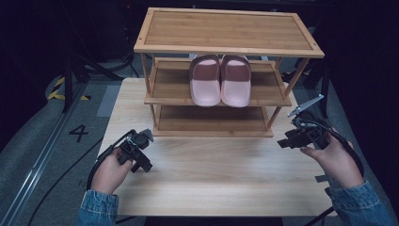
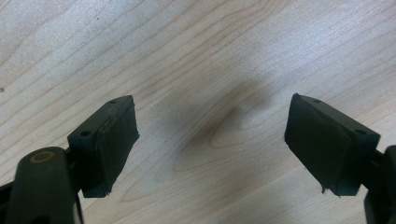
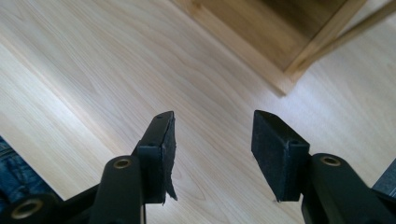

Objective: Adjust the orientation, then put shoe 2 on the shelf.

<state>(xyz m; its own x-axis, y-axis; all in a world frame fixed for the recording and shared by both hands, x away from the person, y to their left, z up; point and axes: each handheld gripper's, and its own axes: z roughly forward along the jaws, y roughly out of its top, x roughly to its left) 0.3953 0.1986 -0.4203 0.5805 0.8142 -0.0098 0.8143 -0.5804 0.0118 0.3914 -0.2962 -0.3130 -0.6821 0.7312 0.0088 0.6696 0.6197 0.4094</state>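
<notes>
Ahead of both my grippers stands the wooden rack [image 1: 228, 70], the pink slippers [image 1: 219, 80] paired on its middle shelf. My left gripper [image 1: 141, 157] and right gripper [image 1: 288, 141] gape wide, empty. I'd keep both low, clear of the shelves.

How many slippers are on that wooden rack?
2, side by side on the middle shelf: the left slipper and the right slipper. The top shelf covers their far ends.
</notes>
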